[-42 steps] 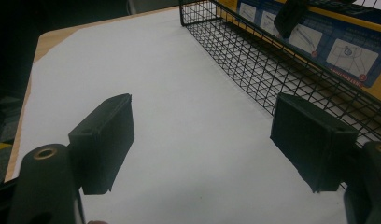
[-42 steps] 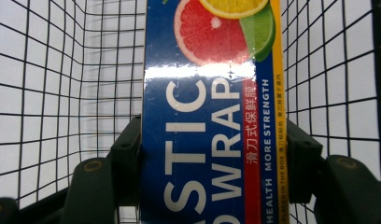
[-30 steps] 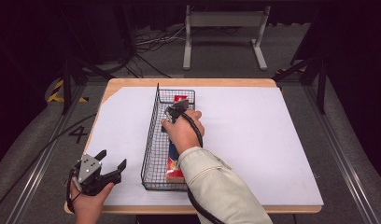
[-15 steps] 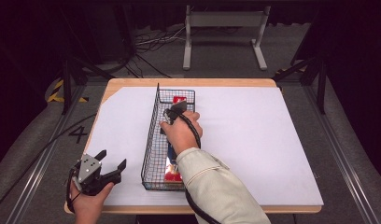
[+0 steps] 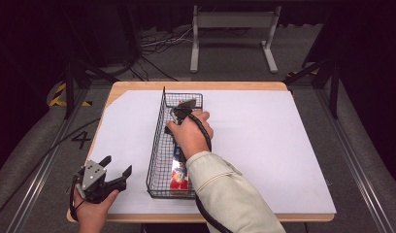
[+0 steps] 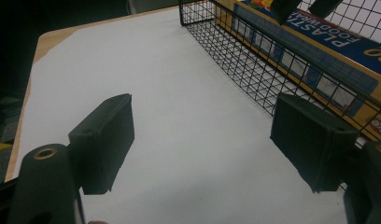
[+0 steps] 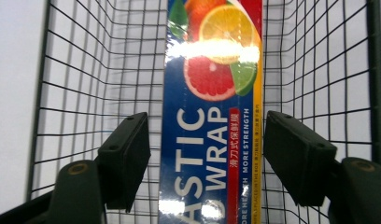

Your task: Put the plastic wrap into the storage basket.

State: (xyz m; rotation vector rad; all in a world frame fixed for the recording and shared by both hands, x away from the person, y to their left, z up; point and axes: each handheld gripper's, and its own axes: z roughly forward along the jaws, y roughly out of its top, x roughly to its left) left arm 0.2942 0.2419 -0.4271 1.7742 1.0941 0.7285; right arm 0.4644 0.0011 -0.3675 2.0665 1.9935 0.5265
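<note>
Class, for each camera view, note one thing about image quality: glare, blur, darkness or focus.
Right gripper view: white glare streaks cross the glossy blue plastic-wrap box in the black wire basket; near jaws soft. Left gripper view: its own black jaws blur in the foreground, the white table sheet evenly lit. High view: bright sheet, surroundings nearly black.

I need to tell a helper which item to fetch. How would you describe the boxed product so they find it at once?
On the white-covered table stands a long black wire basket, left of the middle. Lying lengthwise in it is the plastic wrap box: a long blue carton with citrus slices and a yellow edge, the one thing in the basket.
</note>
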